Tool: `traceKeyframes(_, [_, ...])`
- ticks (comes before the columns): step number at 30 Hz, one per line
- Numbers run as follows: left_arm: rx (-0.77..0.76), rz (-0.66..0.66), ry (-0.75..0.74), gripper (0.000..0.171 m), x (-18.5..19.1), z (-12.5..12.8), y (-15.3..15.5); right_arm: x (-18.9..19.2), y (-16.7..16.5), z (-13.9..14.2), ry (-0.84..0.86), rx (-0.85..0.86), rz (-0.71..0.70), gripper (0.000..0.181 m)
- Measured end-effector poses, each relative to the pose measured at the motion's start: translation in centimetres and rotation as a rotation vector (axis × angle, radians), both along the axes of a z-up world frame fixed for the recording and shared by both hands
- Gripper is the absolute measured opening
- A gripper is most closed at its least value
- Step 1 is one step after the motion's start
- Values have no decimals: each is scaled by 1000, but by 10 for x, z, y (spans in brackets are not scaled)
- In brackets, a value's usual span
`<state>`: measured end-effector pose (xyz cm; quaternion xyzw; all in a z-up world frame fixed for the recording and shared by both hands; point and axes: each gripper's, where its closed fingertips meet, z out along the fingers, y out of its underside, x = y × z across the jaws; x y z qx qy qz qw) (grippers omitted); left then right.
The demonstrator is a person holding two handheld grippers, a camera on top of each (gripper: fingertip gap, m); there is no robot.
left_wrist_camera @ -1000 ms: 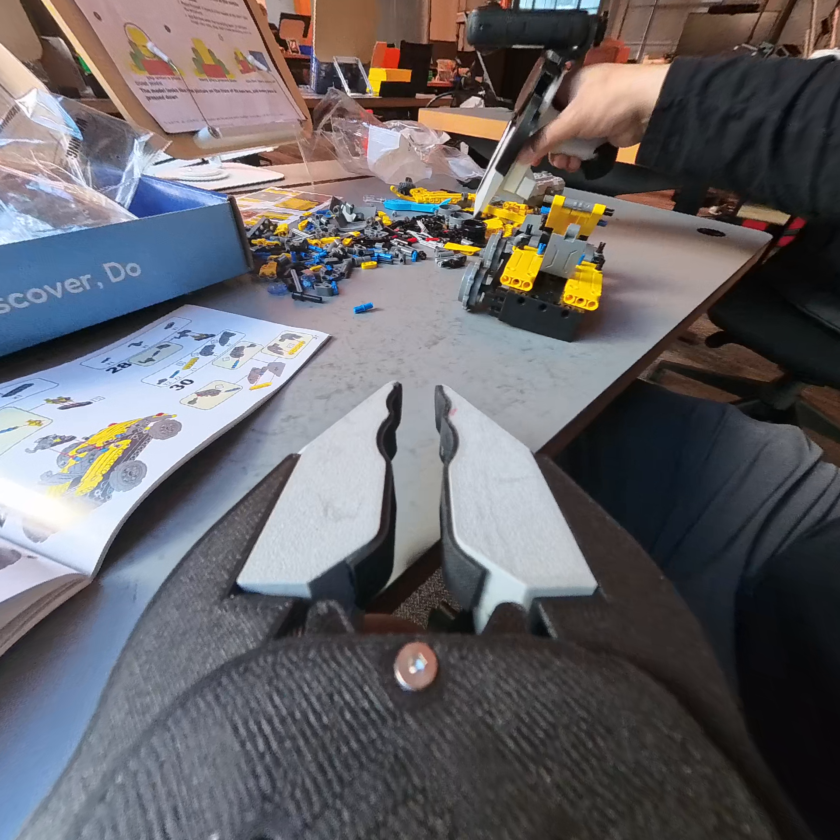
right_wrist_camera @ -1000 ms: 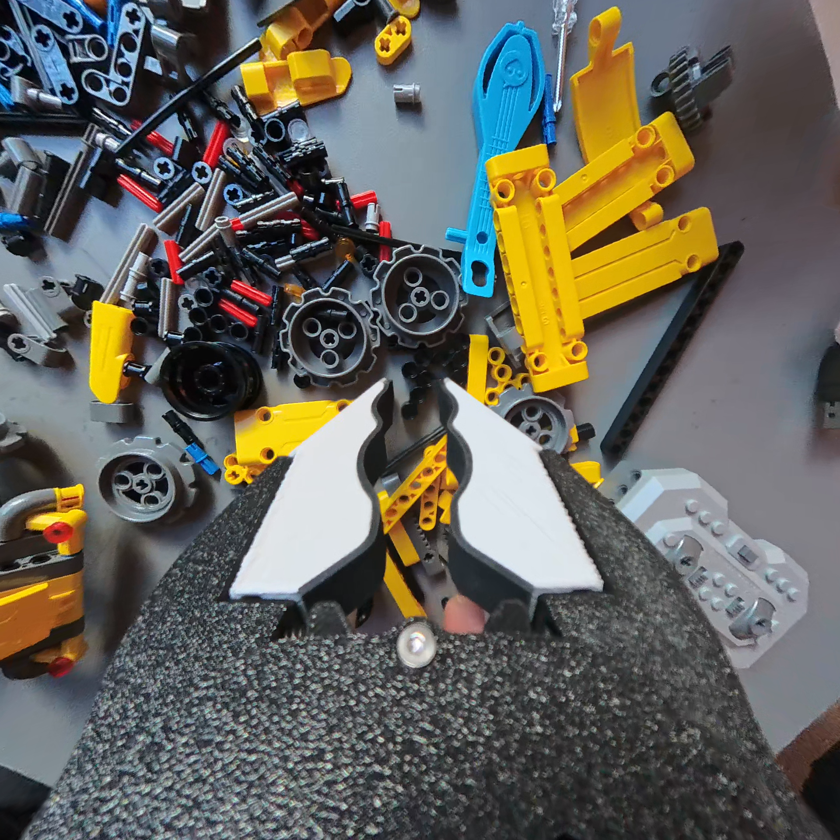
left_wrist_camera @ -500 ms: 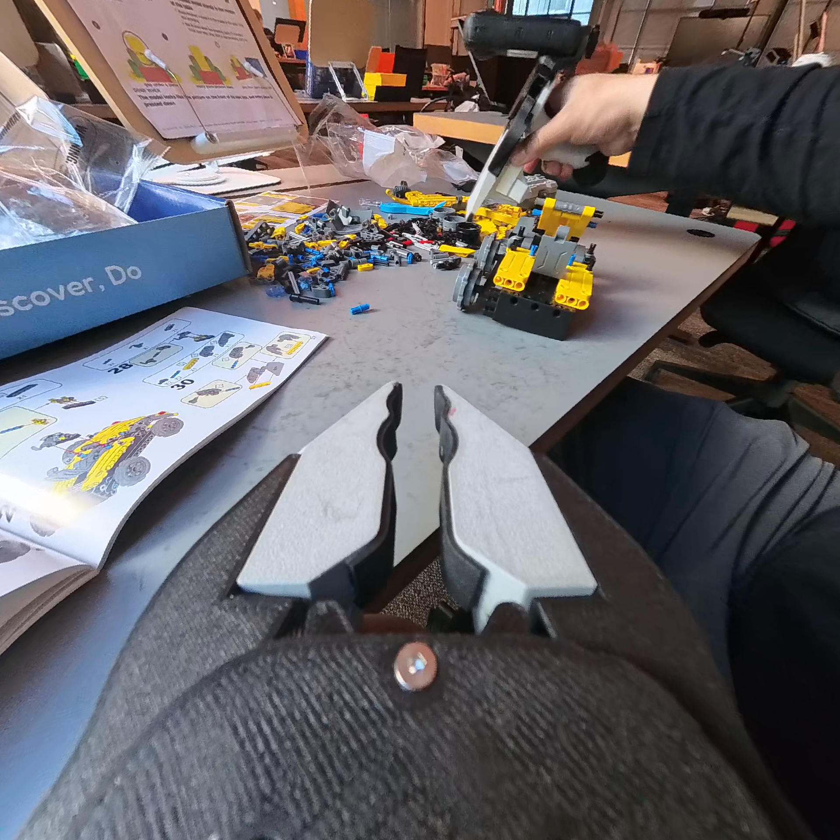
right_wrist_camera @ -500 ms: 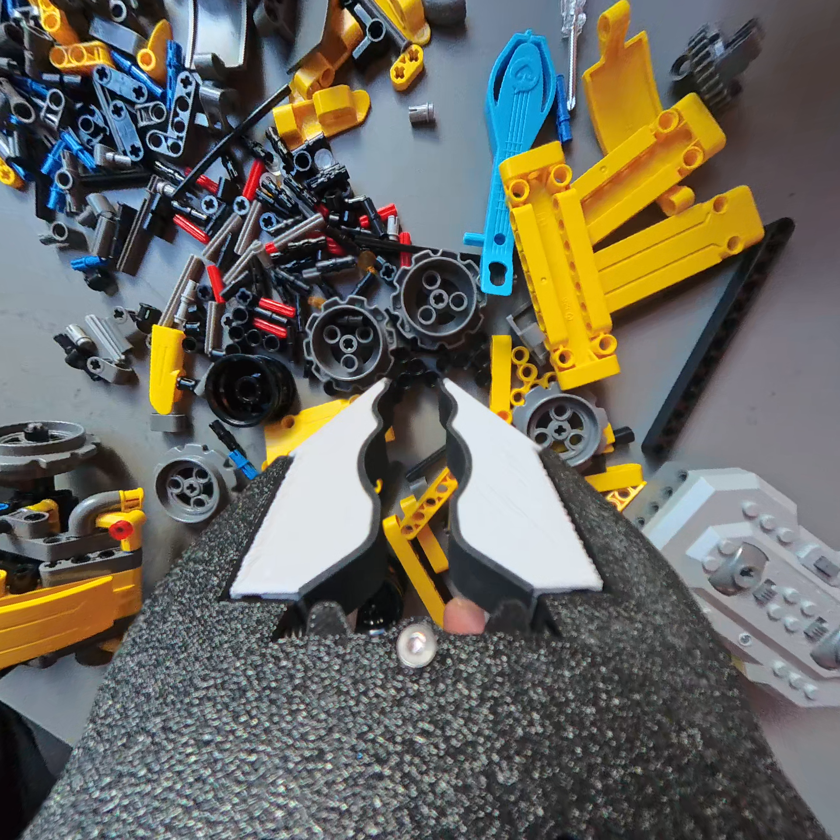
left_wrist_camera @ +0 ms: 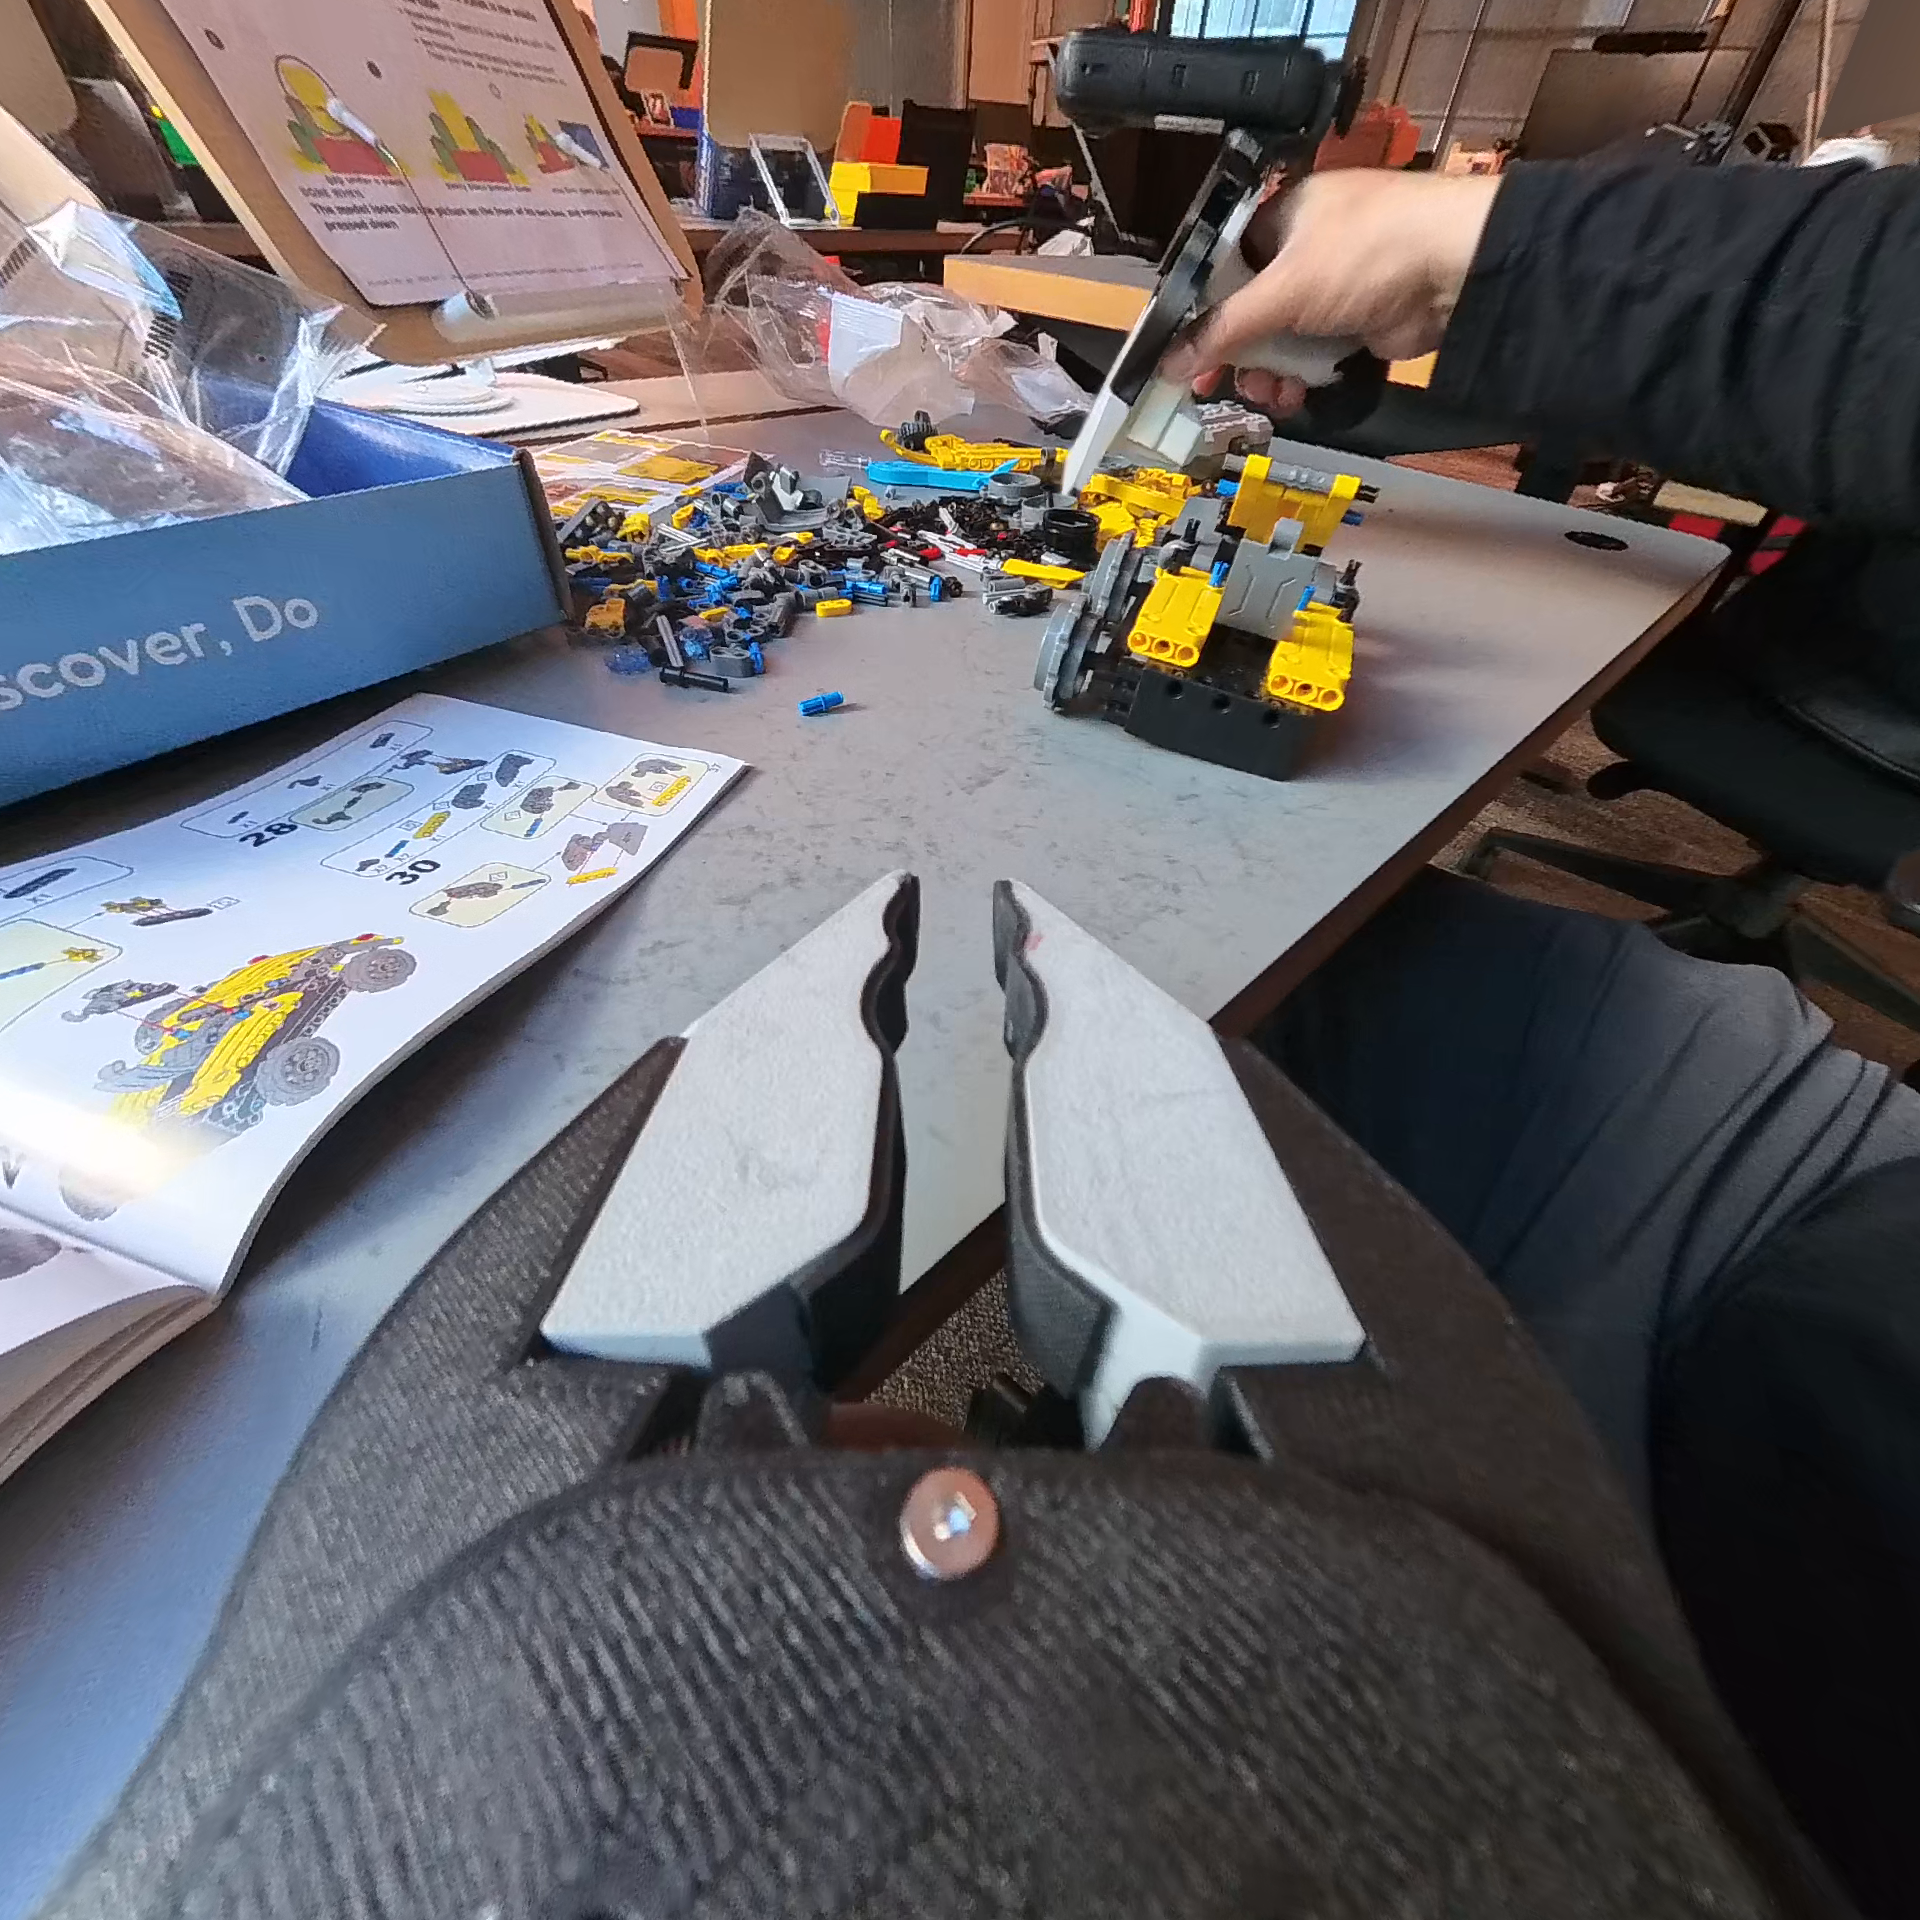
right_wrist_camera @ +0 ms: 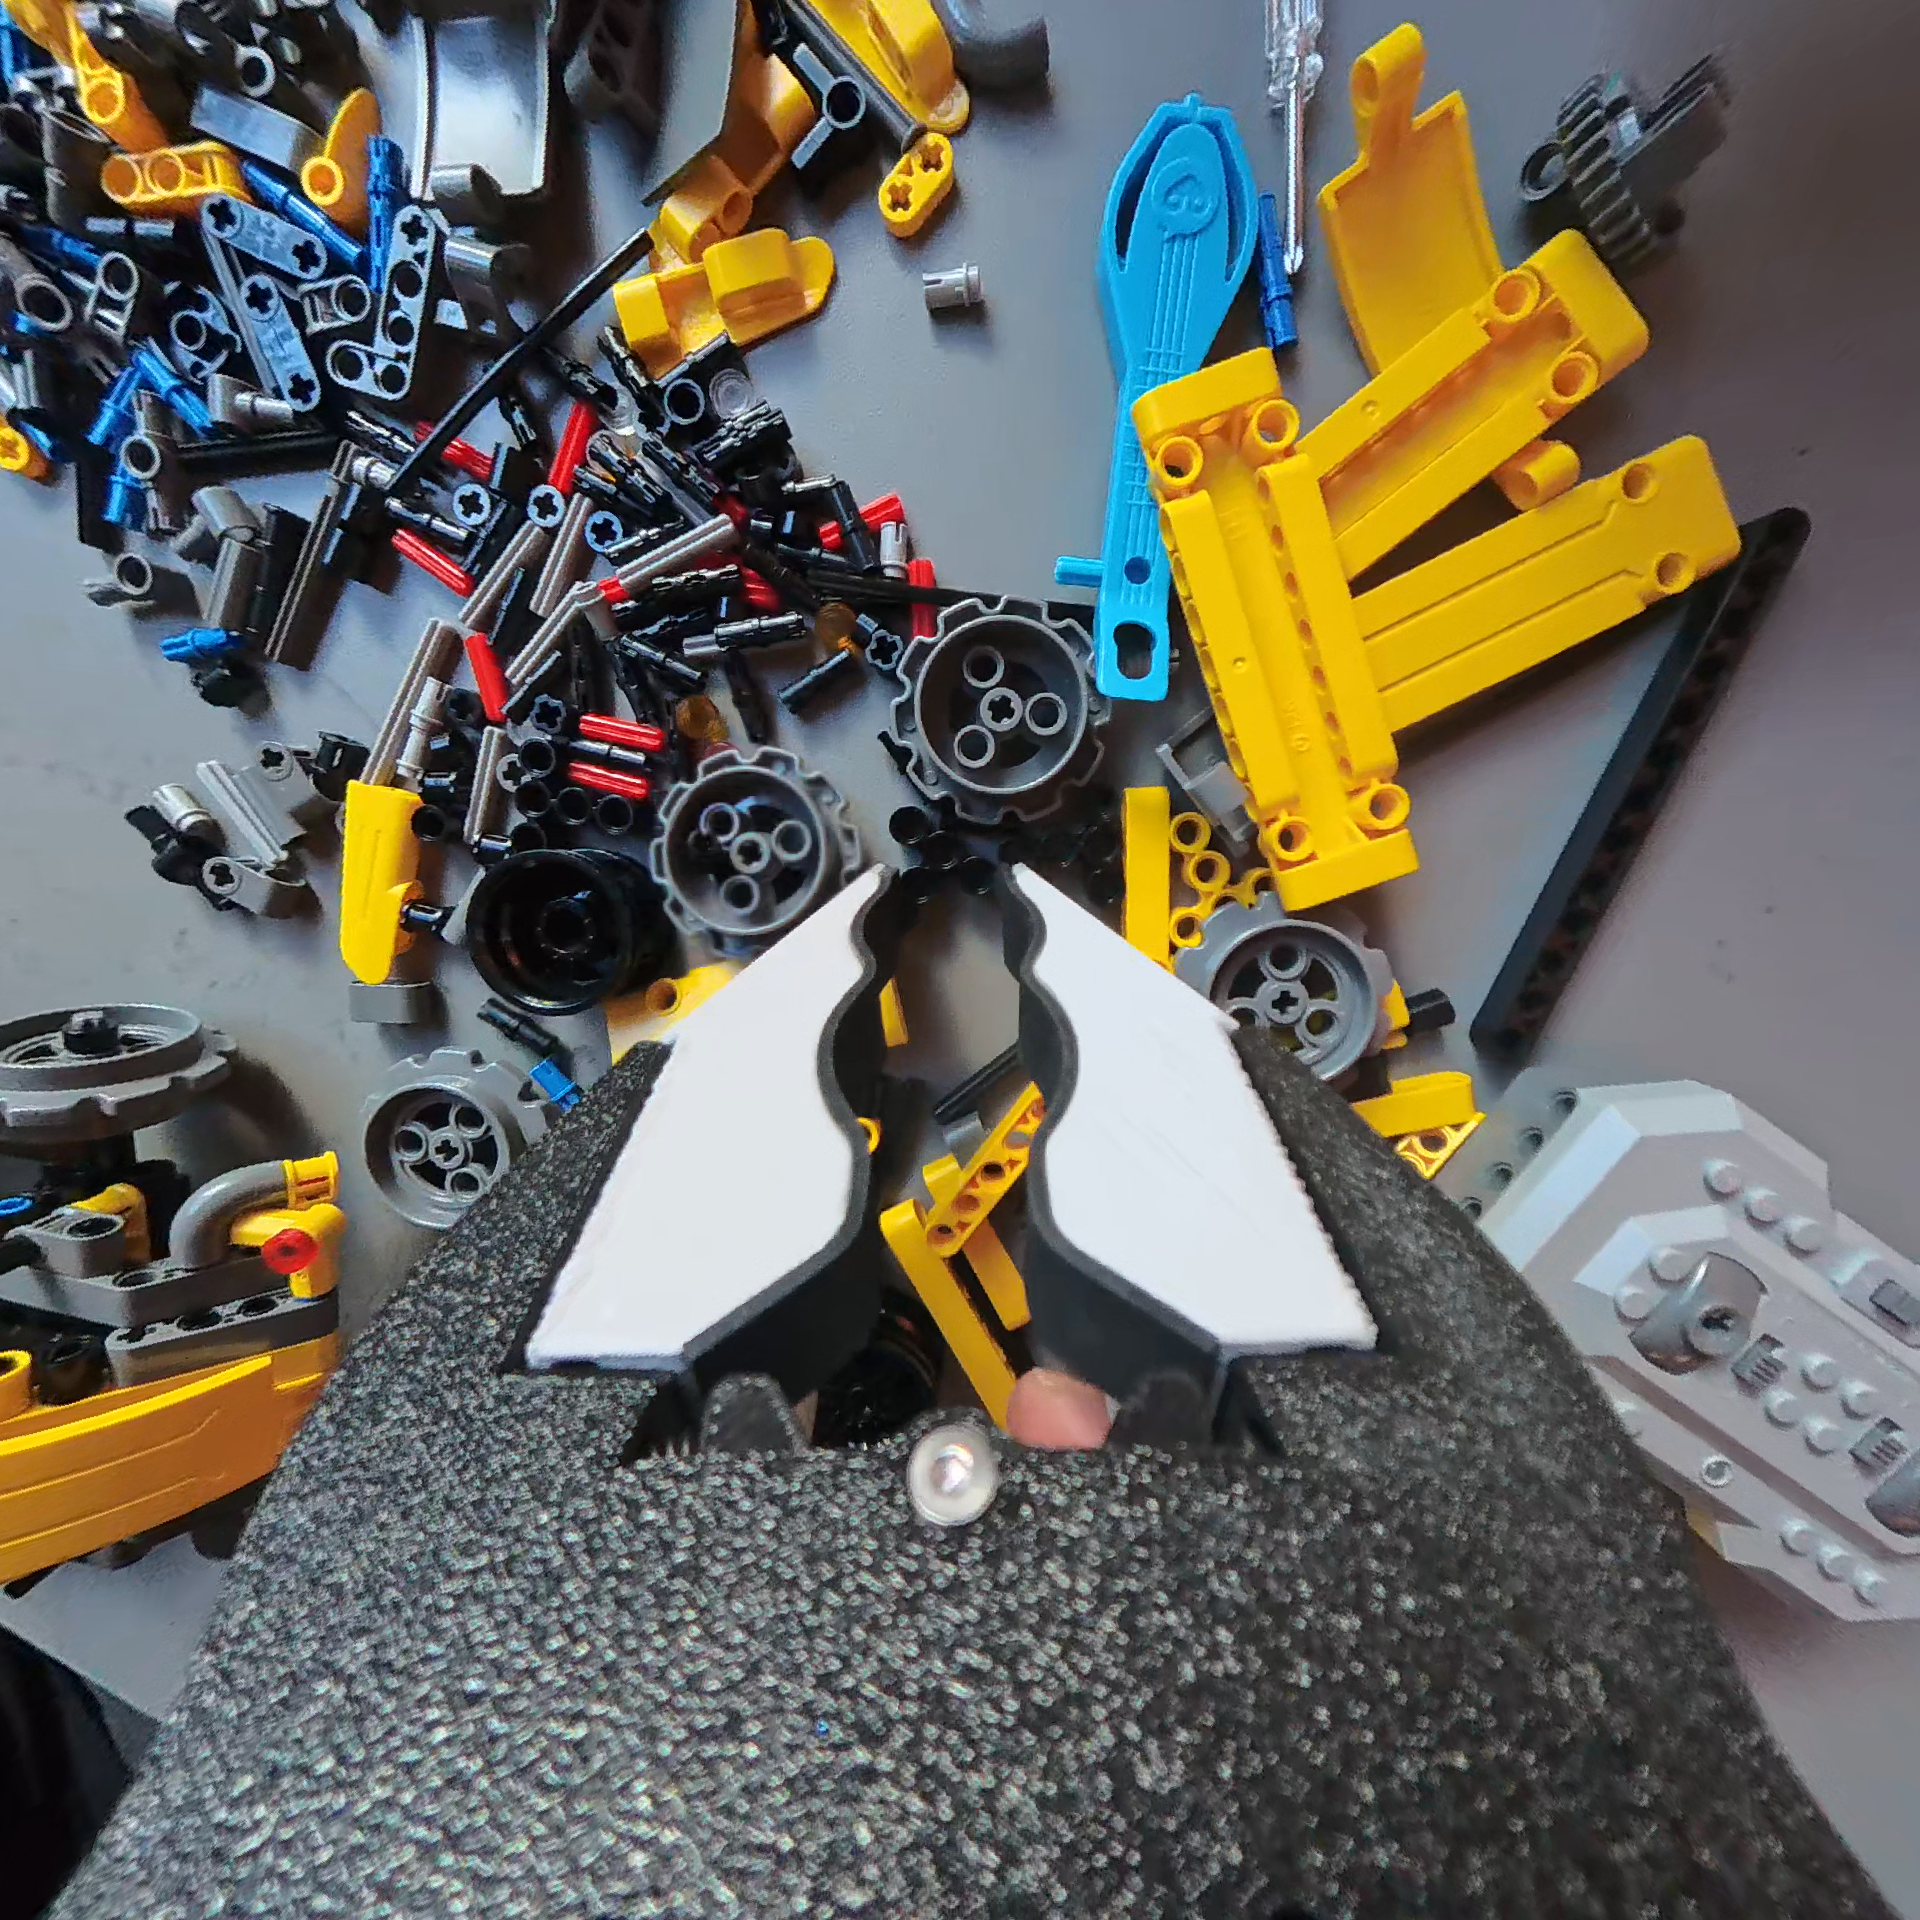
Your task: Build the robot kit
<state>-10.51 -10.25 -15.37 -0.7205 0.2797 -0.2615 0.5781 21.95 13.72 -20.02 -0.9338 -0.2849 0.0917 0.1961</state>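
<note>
A grey table (left_wrist_camera: 987, 790) in a cluttered workshop held loose building pieces (left_wrist_camera: 790, 561), a part-built yellow vehicle (left_wrist_camera: 1216, 634) and an open booklet (left_wrist_camera: 343, 914). The left gripper (left_wrist_camera: 956, 904) hovered slightly parted, empty, at the table's near edge; the right gripper (right_wrist_camera: 951, 883) hung parted, empty, over the pieces.

A blue box (left_wrist_camera: 260, 613) and an open instruction booklet (left_wrist_camera: 312, 935) lay on the grey desk (left_wrist_camera: 1039, 790) — loose building pieces (right_wrist_camera: 644, 644) scattered beyond.

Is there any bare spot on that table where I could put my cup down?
Yes: bare grey table between the open booklet, the half-built yellow vehicle and the left tool. The loose-parts pile beyond, under the right tool, is crowded.
</note>
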Motion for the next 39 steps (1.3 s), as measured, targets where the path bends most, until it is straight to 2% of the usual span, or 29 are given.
traceKeyframes(4, [2,-2,1,11,1,0,-1,8,1,2,-77,38,3,24])
traceKeyframes(11, [1,-2,4,11,1,0,-1,10,-3,-5,-72,-17,-16,32])
traceKeyframes(16, [-6,-5,-5,11,1,0,0,11,-1,-3,-82,13,-2,25])
traceKeyframes(18, [-6,-7,-3,11,1,0,-1,11,-1,0,-76,27,3,7])
traceKeyframes(22, [-11,-13,-3,11,2,-1,-1,11,-3,4,-62,25,6,1])
traceKeyframes(27, [-6,-12,3,11,2,-1,-2,15,-4,6,-50,25,-13,13])
traceKeyframes(30, [-8,-11,3,11,2,-1,-2,15,-5,8,-26,21,-22,14])
traceKeyframes(34, [-7,-15,7,11,4,-1,-2,17,-9,-3,-69,-21,-1,25])
traceKeyframes(36, [-6,-13,7,11,4,-1,-2,18,-7,-4,-88,-13,3,20])
traceKeyframes(37, [-7,-13,5,11,3,-1,-2,17,-7,-4,-86,-11,9,8])
traceKeyframes(39, [-9,-12,1,11,3,-1,-2,15,-6,-4,-81,-6,13,8])
